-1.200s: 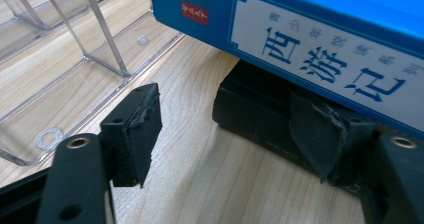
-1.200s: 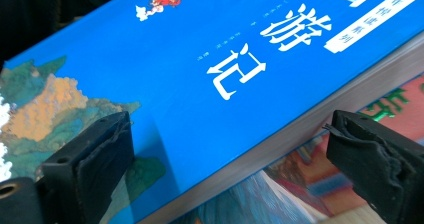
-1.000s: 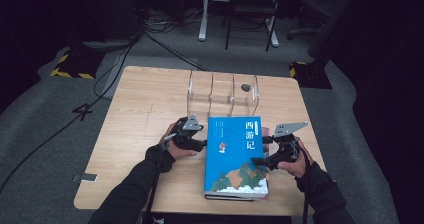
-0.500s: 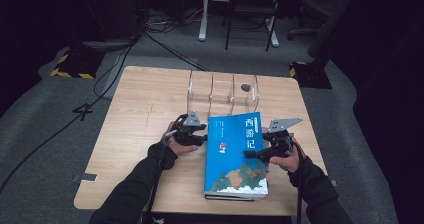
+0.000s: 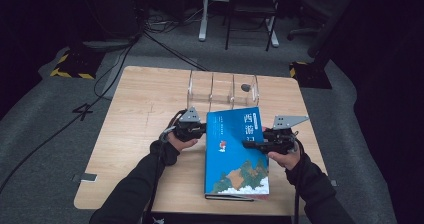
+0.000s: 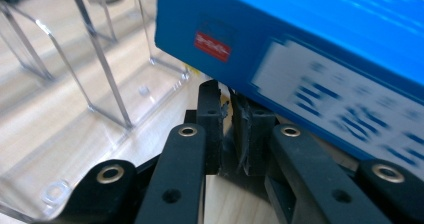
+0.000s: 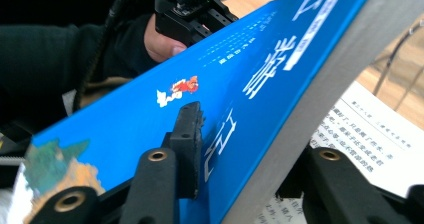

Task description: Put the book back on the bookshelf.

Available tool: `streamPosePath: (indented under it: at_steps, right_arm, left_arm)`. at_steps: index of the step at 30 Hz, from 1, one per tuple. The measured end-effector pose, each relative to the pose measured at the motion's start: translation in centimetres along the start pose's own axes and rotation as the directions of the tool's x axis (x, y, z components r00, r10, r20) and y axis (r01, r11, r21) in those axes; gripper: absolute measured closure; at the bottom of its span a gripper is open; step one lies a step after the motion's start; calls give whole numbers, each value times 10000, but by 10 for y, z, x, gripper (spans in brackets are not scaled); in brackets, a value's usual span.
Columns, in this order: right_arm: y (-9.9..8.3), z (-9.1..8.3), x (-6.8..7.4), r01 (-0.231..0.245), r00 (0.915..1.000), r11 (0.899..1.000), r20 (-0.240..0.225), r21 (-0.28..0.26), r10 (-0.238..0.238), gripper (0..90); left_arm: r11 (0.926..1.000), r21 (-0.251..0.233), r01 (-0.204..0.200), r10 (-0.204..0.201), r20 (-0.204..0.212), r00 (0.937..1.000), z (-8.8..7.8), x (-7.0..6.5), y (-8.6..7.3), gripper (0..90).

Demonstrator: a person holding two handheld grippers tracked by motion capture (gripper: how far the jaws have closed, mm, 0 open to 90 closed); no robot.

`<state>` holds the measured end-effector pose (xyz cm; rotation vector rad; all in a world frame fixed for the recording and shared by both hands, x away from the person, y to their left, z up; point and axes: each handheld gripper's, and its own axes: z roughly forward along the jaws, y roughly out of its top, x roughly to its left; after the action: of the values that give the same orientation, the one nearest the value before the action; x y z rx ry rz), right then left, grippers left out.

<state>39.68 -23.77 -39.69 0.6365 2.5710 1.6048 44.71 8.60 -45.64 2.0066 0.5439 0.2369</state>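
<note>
Two grippers at one blue book (image 5: 237,154) on the bench (image 5: 145,109) | left gripper (image 5: 196,130) jaws closing, nearly together beneath its spine | right gripper (image 5: 255,145) jaws closing, clamping its lifted front cover

Dark long sleeves cover both of the person's forearms down to the wrists. The left gripper (image 5: 192,130) and right gripper (image 5: 270,143) are black, each topped by a grey three-cornered plate, with a dark cable trailing back along the arm. Their black linkage bars carry bright metal rivets; ridged black pads (image 6: 212,119) line the jaws.
</note>
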Motion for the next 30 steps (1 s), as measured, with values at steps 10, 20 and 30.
streamPosePath:
  at_steps: [10, 20, 30]
  right_arm:
    - [26, -2, 3, 739, 9941, 9959, 837, -526, -693, 699]
    - [44, -10, 6, 1855, 9705, 9748, 1784, -1241, -1620, 721]
    - [49, -21, 14, 2192, 9640, 9663, 1829, -1351, -1931, 710]
  left_arm:
    - [9993, -376, 12, -26, -375, 9993, -22, 11, 36, 896]
    - [9951, -859, -494, 434, -703, 9966, -39, 13, 77, 898]
    - [9895, -1081, -964, 912, -517, 9945, -43, -6, 93, 898]
